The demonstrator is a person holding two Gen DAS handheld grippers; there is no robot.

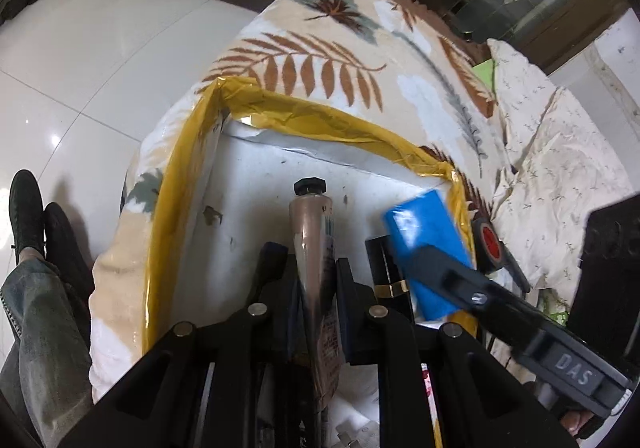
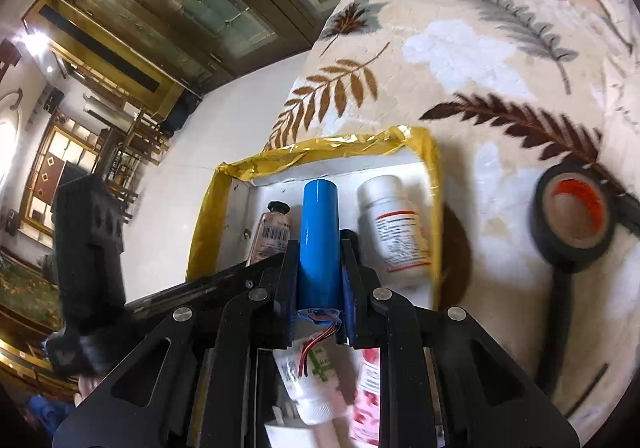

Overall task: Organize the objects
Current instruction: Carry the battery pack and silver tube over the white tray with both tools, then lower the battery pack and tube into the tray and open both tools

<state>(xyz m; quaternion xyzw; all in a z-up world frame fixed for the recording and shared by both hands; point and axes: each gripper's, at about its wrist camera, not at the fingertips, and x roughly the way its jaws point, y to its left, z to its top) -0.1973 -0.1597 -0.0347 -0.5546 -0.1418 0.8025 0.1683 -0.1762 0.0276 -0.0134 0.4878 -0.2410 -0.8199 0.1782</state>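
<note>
A white box with a yellow taped rim point(image 1: 188, 183) lies on a leaf-patterned blanket. My left gripper point(image 1: 310, 260) is shut on a brownish tube point(image 1: 310, 224) with a black cap and holds it over the box floor. My right gripper point(image 2: 320, 244) is shut on a blue cylinder point(image 2: 319, 232) with red wires at its rear end, and holds it over the same box point(image 2: 320, 151). The brownish tube point(image 2: 274, 228) lies just left of the cylinder. In the left wrist view the blue cylinder point(image 1: 424, 232) hangs over the box's right side.
A white pill bottle point(image 2: 394, 224) lies in the box at the right, and a black case with a gold band point(image 1: 390, 280) beside it. Near the front are a white tube point(image 2: 316, 380) and a pink floral tube point(image 2: 366, 400). A black tape roll point(image 2: 572, 215) sits on the blanket. A person's shoes point(image 1: 28, 215) stand on the tiled floor.
</note>
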